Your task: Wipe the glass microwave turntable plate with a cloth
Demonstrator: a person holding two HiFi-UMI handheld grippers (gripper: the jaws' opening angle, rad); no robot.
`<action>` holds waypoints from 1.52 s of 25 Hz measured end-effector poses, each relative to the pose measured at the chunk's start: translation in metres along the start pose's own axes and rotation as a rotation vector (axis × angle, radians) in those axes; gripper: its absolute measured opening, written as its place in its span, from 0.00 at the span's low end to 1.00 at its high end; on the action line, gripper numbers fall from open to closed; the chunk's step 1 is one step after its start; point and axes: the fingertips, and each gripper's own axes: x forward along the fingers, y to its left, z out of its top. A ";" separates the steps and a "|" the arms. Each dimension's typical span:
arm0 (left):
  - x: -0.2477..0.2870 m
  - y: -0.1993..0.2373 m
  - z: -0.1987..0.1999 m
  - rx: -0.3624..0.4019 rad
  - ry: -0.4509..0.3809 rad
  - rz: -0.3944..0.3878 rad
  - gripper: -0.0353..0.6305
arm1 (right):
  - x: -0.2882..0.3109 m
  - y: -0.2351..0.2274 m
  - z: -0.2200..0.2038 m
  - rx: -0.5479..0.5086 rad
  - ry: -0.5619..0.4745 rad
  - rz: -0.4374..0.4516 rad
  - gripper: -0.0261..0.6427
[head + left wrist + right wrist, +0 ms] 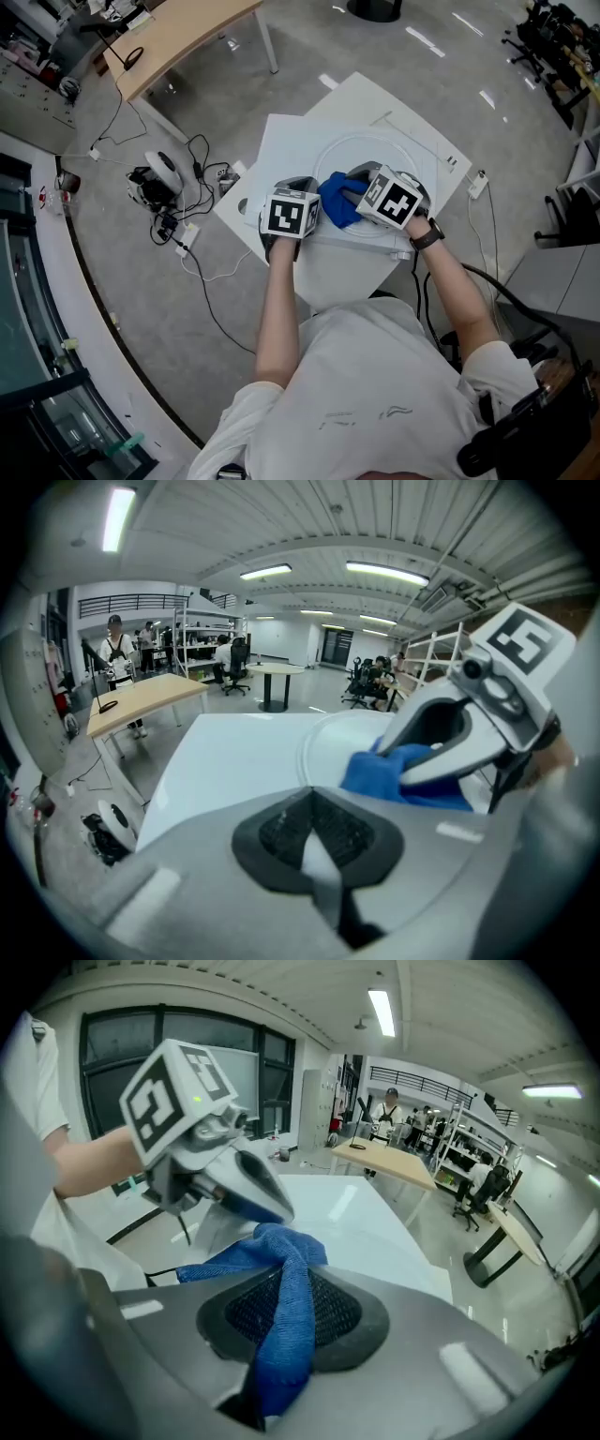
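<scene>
Mid-wipe, as judged from the layout. Flat and face up on the white table [281,141]: the glass turntable plate [398,150], toward the table's near edge, just ahead of both grippers. Round, so no long axis to speak of. Lies level, with no tilt showing in the head view.

Clamped fully shut in the right gripper [281,1321]: the blue cloth [337,199]. 1 twisted strand pinched between the pads, the rest bunched beyond the tips over the plate's near-left part. Runs lengthwise straight out along the jaw line, toward the other gripper.

As for the left gripper [317,832], closed down to a pale sliver between the 2 dark pads. Probably nipped on the plate's near rim to steady it, though glass and glare look much alike at that spot. Sits just beside the bunched cloth, at the plate's left edge.

Judged unfinished: cloth on only 1 patch at the near-left, with the far and right parts of the glass uncovered. Left to do: sweep across the remaining surface and round the rim, keeping the plate steady, then release both holds.
</scene>
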 end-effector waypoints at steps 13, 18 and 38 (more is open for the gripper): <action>-0.005 0.003 -0.001 0.006 -0.004 0.018 0.06 | -0.023 -0.105 -0.037 0.194 0.047 -0.234 0.15; -0.004 0.002 -0.002 0.010 -0.013 0.021 0.06 | -0.061 -0.091 -0.081 0.232 0.069 -0.278 0.15; -0.007 0.000 0.001 0.028 -0.015 0.036 0.06 | -0.003 -0.009 0.004 0.075 -0.009 -0.133 0.16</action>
